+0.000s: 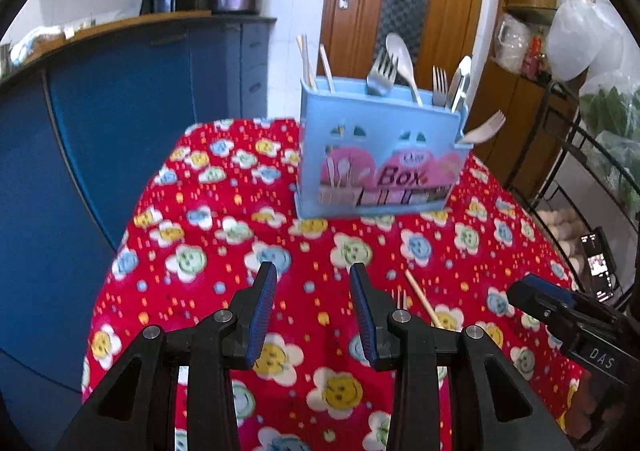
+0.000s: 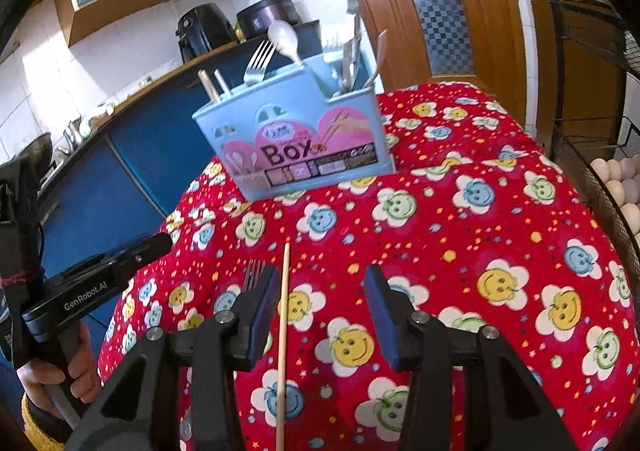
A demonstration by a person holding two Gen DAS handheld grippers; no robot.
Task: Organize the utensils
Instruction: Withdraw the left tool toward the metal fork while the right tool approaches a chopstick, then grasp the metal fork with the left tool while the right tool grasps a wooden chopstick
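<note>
A blue utensil box [image 2: 296, 143] stands upright at the far side of a desk covered by a red cloth [image 2: 460, 235] printed with smiling flowers. The box holds several utensils upright, handles down; from the left wrist view there are two chopsticks [image 1: 308, 63] at its left end, two metal forks [image 1: 382, 73], one pale spoon [image 1: 402, 59] and another metal piece whose kind cannot be told, while one pale plastic fork [image 1: 486, 129] sticks out sideways at the box's right end. Two utensils lie loose on the cloth, near the person: one wooden chopstick [image 2: 284, 331], its long axis running from the near edge toward the box, and one metal fork [image 2: 253, 274] just left of it, tines toward the box. The right gripper [image 2: 322, 307] hovers with jaws spread and nothing between the pads; the chopstick lies under it, beside the left finger. The left gripper [image 1: 313, 299] also has spread, empty jaws over bare cloth, with the fork and chopstick to its right.
</note>
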